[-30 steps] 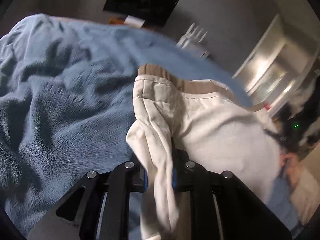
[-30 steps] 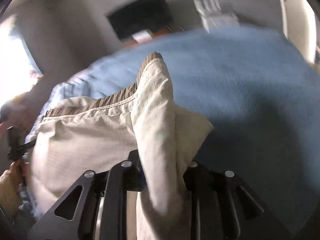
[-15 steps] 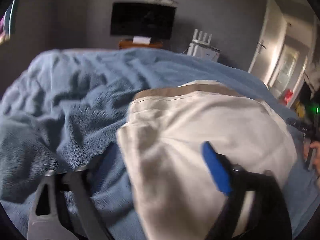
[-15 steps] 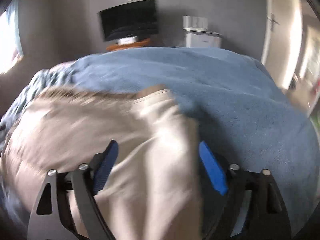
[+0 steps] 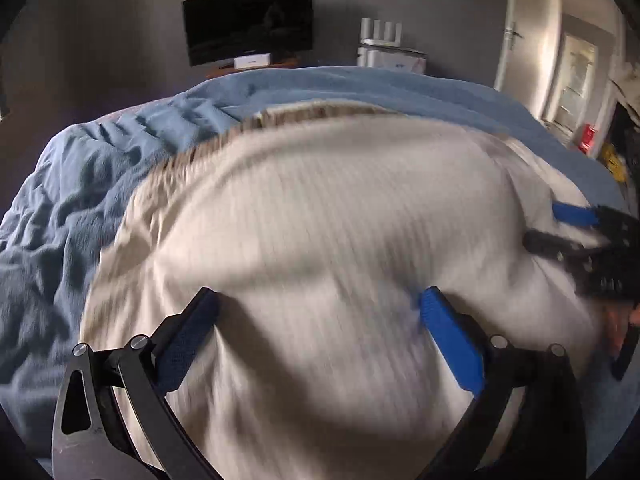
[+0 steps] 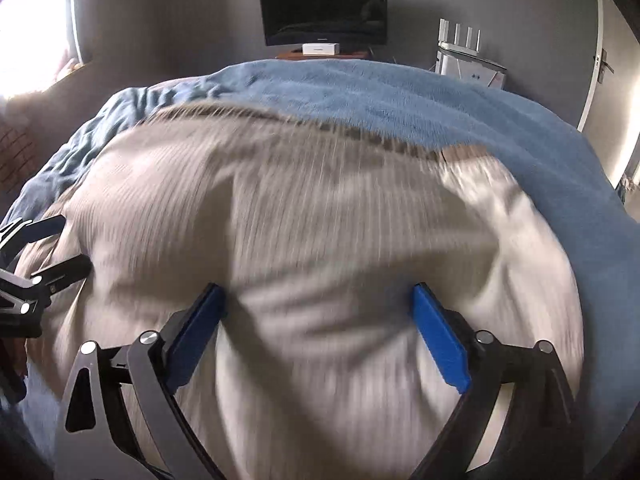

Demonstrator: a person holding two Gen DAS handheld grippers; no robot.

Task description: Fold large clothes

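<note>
Both grippers' jaws just opened, released cream garment (image 5: 328, 240) flat on blue blanket (image 5: 80, 184); TV (image 6: 324, 10) beyond.

Left gripper (image 5: 318, 322): jaws spread wide, just opened, angled down over the garment (image 5: 320, 220). Right gripper (image 6: 318, 320): same pose, just opened, beside it over the garment.

I see the cream trousers (image 5: 320, 240) lying folded and broad across the blue bed (image 5: 100, 184), their ribbed tan waistband (image 6: 280, 120) along the far edge, blurred.
</note>
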